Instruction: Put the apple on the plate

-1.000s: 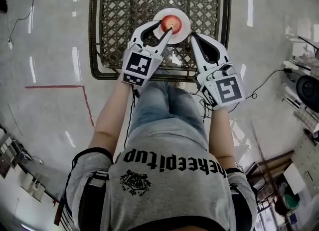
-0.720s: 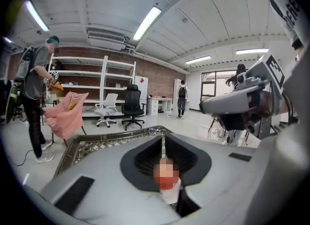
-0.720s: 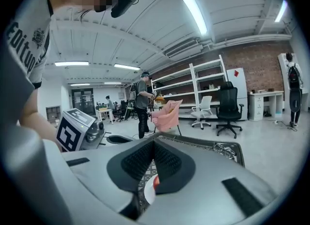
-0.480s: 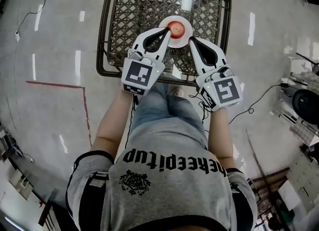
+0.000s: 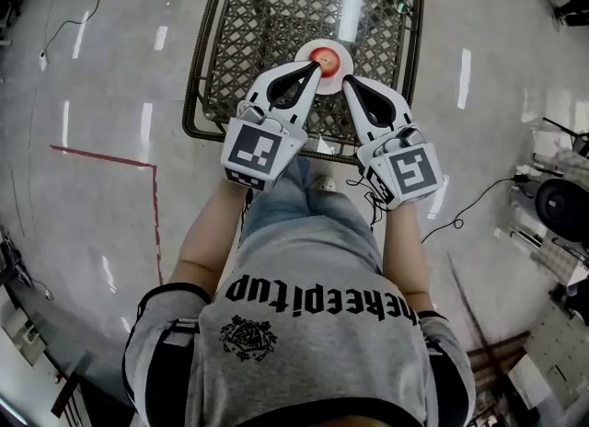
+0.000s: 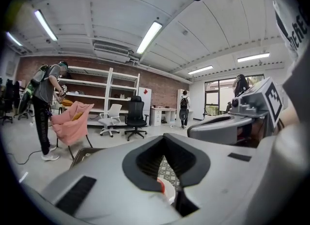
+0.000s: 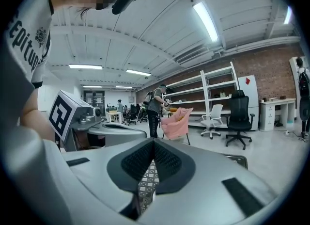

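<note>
The apple lies on the plate on the bench. The left gripper and right gripper are just nearer.

Opens out as a large workroom under a white ribbed ceiling hung with long strip lights. Ends at a red brick wall fronted by white open shelves. Holds a black office chair, a white swivel chair just beside it, a chair draped in pink cloth and a white desk towards the window. Underfoot, glossy grey floor streaked with reflected light and marked by a red line with a corner. Dark lattice-topped table on it.
</note>
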### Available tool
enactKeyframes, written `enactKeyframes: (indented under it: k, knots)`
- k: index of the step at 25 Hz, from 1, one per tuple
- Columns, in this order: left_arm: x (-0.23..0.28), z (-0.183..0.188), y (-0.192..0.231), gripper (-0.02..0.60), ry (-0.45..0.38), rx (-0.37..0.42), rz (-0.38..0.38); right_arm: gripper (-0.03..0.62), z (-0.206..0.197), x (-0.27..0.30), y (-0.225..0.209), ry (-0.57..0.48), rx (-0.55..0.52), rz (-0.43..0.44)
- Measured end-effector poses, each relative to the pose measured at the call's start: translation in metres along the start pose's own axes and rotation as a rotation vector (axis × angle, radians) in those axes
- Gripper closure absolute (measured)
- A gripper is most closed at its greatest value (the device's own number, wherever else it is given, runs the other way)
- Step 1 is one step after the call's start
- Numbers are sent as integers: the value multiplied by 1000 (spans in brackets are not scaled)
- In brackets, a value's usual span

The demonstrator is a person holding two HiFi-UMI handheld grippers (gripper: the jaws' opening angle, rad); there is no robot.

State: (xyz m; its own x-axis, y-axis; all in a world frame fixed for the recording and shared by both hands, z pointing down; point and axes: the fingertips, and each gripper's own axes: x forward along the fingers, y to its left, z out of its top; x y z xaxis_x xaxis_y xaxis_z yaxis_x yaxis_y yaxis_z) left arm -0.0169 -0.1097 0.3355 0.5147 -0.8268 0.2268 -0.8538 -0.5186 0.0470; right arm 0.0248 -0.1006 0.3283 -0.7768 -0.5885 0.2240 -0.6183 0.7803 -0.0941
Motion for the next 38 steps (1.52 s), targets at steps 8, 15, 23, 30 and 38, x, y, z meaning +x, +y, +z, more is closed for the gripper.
enactKeyframes:
  k: [8, 15, 23, 30, 38]
  knots:
    - [-20, 23, -18, 541, -40, 14, 11, 585, 11, -14, 17, -26, -33, 42]
    - [-38, 37, -29, 543, -71, 26, 29, 585, 16, -26, 32, -46, -43, 68]
    - [-50, 42, -41, 543, -89, 28, 48, 586, 23, -39, 42, -56, -55, 93]
    - [-59, 45, -53, 541, -101, 43, 53, 586, 28, -52, 50, -77, -63, 98]
    - [-64, 45, -61, 543, -103, 54, 59, 586, 31, -57, 56, -94, -68, 110]
